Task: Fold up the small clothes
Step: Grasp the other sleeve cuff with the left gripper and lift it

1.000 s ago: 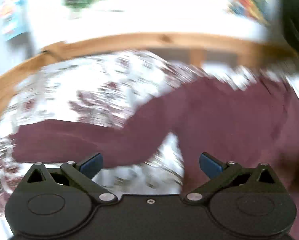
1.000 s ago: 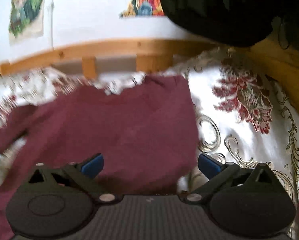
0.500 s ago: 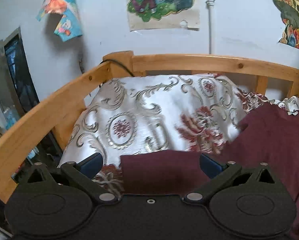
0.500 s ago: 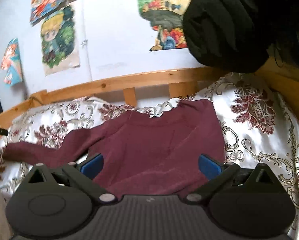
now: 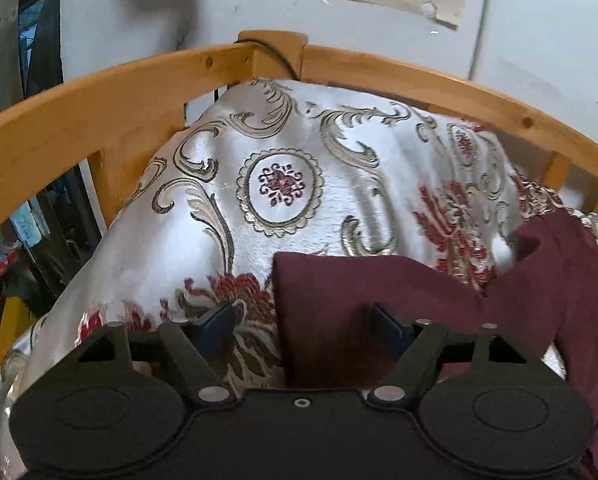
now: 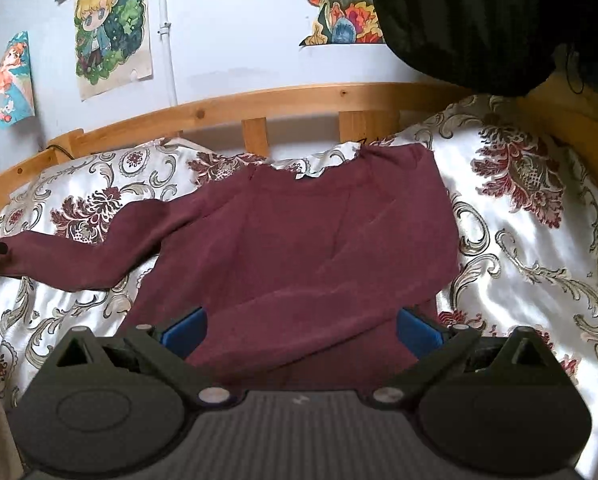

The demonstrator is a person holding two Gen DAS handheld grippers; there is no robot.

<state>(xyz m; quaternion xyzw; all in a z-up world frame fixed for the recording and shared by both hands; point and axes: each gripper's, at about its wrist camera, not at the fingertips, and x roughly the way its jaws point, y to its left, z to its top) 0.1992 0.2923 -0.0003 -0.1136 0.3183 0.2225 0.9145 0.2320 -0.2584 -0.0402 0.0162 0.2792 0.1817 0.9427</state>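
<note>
Left gripper (image 5: 305, 324): It was the nearest thing in the left wrist view. Its jaws were closing. The cuff end of the sleeve lay between them, but the blue pads (image 5: 215, 320) were not pressing on it.
Sleeve (image 5: 339, 300): It was dark red. Its end sat flat on the bedspread, right in front of the left gripper, and it ran off to the right to join the rest of the sweater.
Right gripper (image 6: 301, 330): Its jaws stood wide apart with nothing pinched. It hung over the bottom edge of the sweater, and the cloth showed between its fingers (image 6: 185, 330).
Sweater (image 6: 323, 240): It lay spread out in the middle of the bed, neck toward the far rail. One long sleeve stretched out to the left. The other sleeve looked folded across the front.
Bedspread (image 6: 539, 264): It was shiny and white with red flowers and gray swirls. It lay under the sweater and covered the bed.
Bed rail (image 6: 283, 102): It was light wood and ran along the far side, with short posts under it.
Black thing (image 6: 467, 20): It was big, dark and soft-looking, up at the top right. I could not tell what it was.
Wall (image 6: 235, 32): It was pale, behind the rail.
Cartoon posters (image 6: 109, 28): They were stuck on the wall.
</note>
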